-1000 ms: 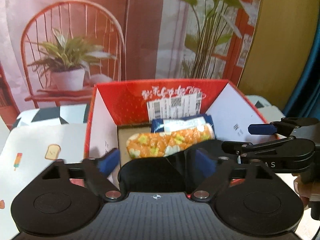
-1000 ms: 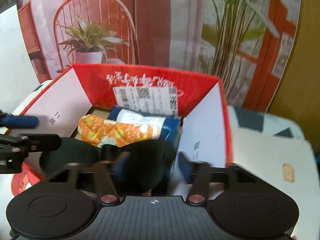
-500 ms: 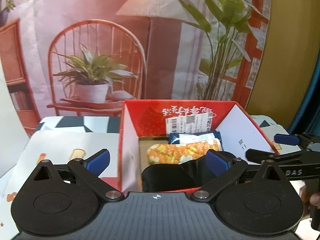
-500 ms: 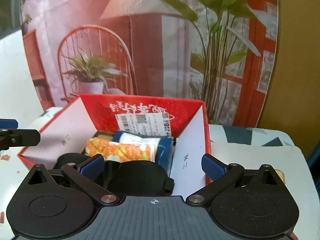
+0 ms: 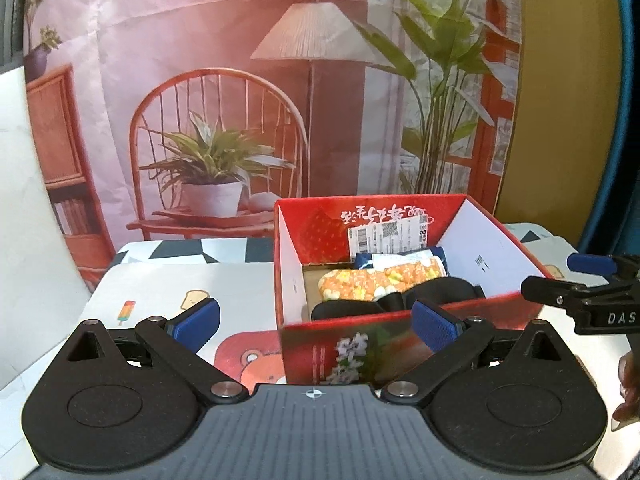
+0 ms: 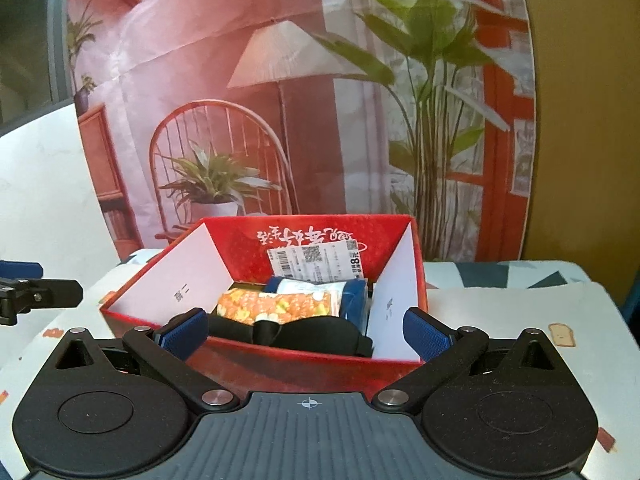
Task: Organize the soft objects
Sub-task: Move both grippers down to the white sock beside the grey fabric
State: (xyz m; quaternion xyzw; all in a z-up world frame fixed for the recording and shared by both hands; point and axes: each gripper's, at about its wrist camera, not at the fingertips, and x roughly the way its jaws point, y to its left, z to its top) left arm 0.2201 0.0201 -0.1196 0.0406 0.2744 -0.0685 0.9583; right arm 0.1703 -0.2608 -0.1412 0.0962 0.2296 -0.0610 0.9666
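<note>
A red cardboard box [image 5: 400,340] [image 6: 280,368] stands on the table with soft things in it: a black eye mask [image 5: 400,300] [image 6: 304,332] at the front, an orange flowered roll [image 5: 380,280] [image 6: 276,306] behind it and a blue-and-white pack [image 5: 400,258] [image 6: 320,288] at the back. My left gripper [image 5: 316,320] is open and empty, in front of the box. My right gripper [image 6: 306,330] is also open and empty, near the box's front wall. Its fingers [image 5: 576,292] show at the right of the left wrist view.
A white tablecloth [image 5: 168,292] with small cartoon prints covers the table. Behind it hangs a printed backdrop [image 5: 240,120] of a chair, lamp and plants. A hand [image 5: 628,384] shows at the right edge. A white wall [image 5: 24,200] stands on the left.
Both grippers let go of the black eye mask, opened wide and drew back and up from the box. The mask now lies in the box.
</note>
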